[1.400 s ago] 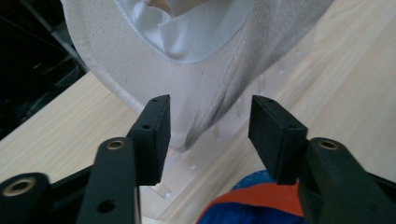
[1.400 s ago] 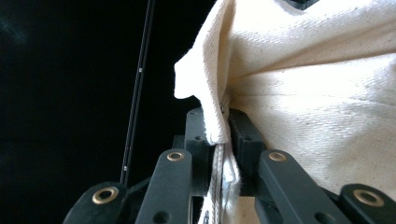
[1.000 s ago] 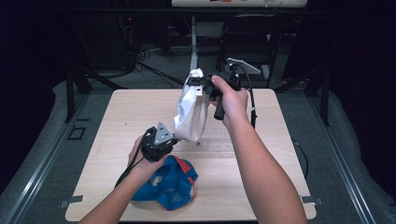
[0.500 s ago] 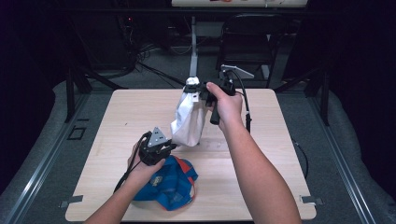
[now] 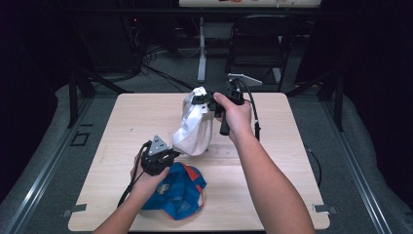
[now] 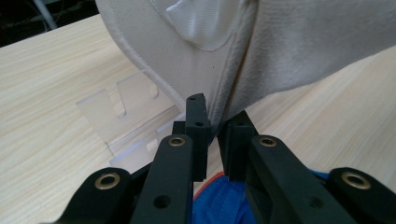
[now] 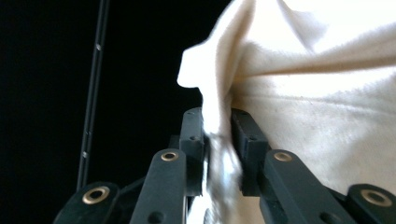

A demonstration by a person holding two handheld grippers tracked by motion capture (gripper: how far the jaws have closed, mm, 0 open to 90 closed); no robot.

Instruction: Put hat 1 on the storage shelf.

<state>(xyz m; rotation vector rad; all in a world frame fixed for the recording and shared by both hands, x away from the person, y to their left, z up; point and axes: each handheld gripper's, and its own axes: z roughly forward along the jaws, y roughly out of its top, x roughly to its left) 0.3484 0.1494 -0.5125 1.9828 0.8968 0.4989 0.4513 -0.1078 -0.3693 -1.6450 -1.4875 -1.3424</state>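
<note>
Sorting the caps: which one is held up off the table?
The white cap, pinched by the left gripper and right gripper; the blue cap lies on the table.

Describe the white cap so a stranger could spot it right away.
On the light wooden table, look just beyond the blue and orange cap lying near the front edge. The cream-white fabric cap hangs above the middle, pinched between two black grippers, the only pale, lifted thing.
</note>
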